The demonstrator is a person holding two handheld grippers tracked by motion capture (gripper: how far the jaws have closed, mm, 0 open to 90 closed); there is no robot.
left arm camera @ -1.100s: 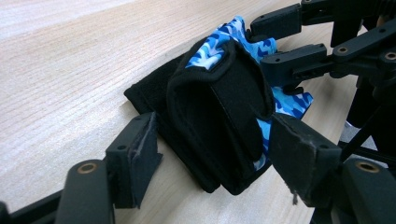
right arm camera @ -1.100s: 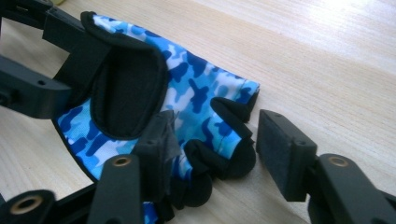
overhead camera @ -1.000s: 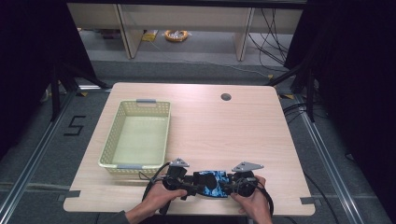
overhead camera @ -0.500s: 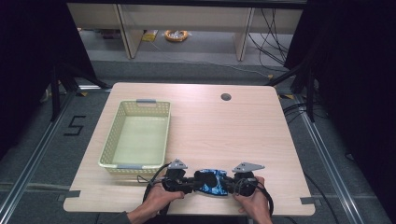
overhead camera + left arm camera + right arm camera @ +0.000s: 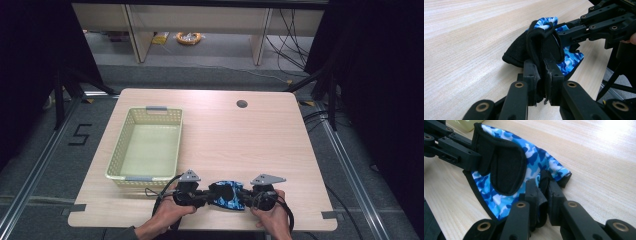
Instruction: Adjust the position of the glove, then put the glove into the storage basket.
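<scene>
The left gripper (image 5: 202,196), low in the high view, is black, with a grey three-cornered plate on top and a black cable looping off toward the lower left of the frame. The right gripper (image 5: 246,197), just right of centre at the bottom edge, has a wider grey plate and a black cable curling round at its right. In both gripper views, flat black link bars rise from the bottom edge, pinned with brass-coloured rivets, and end in blocky black jaws with worn, frayed pad edges. At the lower left of the high view, a dark cuff, possibly a sleeve, is too small to make out.
</scene>
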